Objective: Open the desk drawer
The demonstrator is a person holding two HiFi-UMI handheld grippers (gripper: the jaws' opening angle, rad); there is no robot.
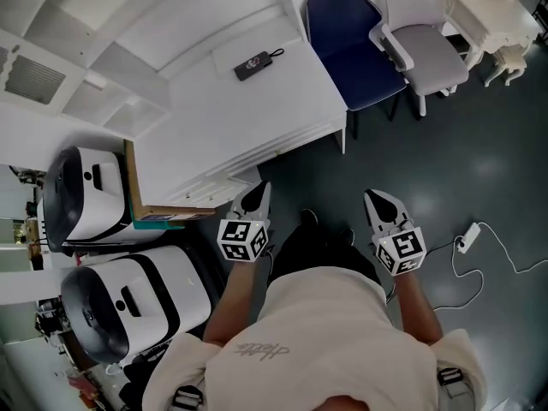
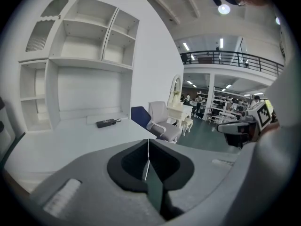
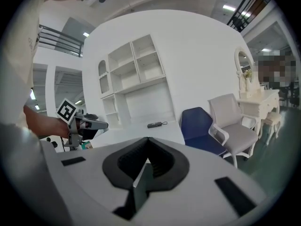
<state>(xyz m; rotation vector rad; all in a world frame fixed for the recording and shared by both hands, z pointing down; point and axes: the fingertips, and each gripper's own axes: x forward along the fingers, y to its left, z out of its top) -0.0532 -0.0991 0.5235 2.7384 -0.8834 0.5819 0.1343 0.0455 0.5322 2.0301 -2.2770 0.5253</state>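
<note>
The drawer runs long along the desk's front edge. The left gripper and right gripper are both closed and empty.

Left gripper jaws together — white desk ahead

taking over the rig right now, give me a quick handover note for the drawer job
Left gripper: jaws shut, empty, held just short of the desk's front edge.
Right gripper: jaws shut, empty, over the floor, farther from the desk.
Desk: the drawer fronts along its near edge look flush, so closed; no handle can be made out.
Done: nothing on the drawer.
Left: open a gripper's jaws, take hold of a drawer front, pull it out.
</note>
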